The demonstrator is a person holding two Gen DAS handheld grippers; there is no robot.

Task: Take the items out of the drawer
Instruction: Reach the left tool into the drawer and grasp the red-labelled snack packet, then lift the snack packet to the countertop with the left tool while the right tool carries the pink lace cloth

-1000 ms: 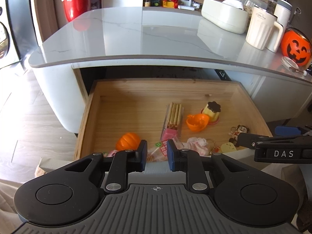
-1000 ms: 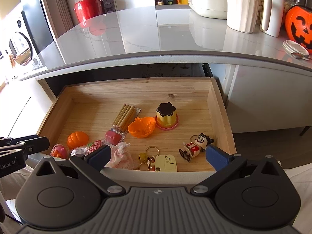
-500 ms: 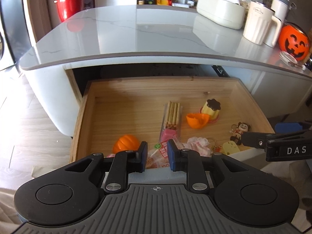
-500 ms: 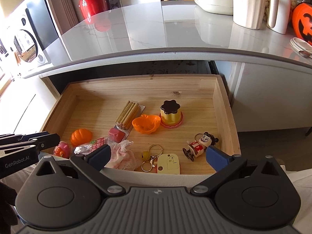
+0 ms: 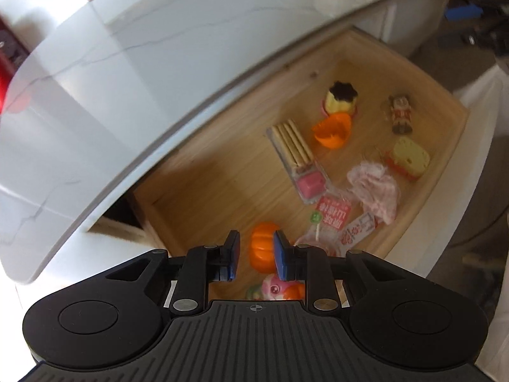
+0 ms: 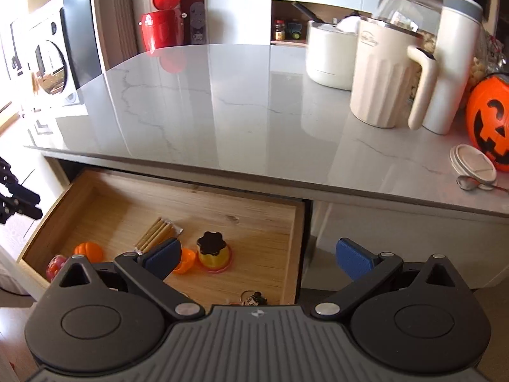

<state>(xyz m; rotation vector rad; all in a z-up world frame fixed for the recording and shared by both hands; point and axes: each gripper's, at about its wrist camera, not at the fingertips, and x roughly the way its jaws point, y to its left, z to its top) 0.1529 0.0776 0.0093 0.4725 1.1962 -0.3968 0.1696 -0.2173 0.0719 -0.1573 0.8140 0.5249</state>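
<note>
2 grippers show, 1 in each wrist view. The left gripper (image 5: 254, 254) points steeply down into the open wooden drawer (image 5: 203, 172); its blue pads (image 5: 234, 251) stand a little apart, and they have just been opening. A small orange toy pumpkin (image 5: 262, 248) shows in the gap between them, lower down on the drawer floor; no pad presses on it. Just nearer the drawer's front edge lies a pink toy (image 5: 276, 289), partly hidden by the gripper body.

Further out on the drawer floor are red-and-white snack packets (image 5: 334, 215), a clear pack of biscuit sticks with a pink block at its end (image 5: 294, 148), a crumpled pink wrapper (image 5: 375, 187), an orange pumpkin-shaped cup (image 5: 332, 130) on its side, a yellow pudding toy with a dark top (image 5: 341, 100), a small figure keychain (image 5: 400, 114) and a pale yellow tag (image 5: 410, 156) close to the front edge. This view is blurred.

The right gripper (image 6: 254, 256) is wide open and grips nothing. It hangs above the drawer's right front corner, with the pudding toy and part of the drawer's right wall seen between its fingers. Beyond the drawer spreads the grey marble countertop (image 6: 222, 108). Along its right edge stand a cream ribbed jug (image 6: 381, 79), a white pot (image 6: 331, 57), a jack-o'-lantern bucket (image 6: 490, 124) and a white lid (image 6: 474, 162). A red canister (image 6: 162, 28) stands past its far left corner.
</note>
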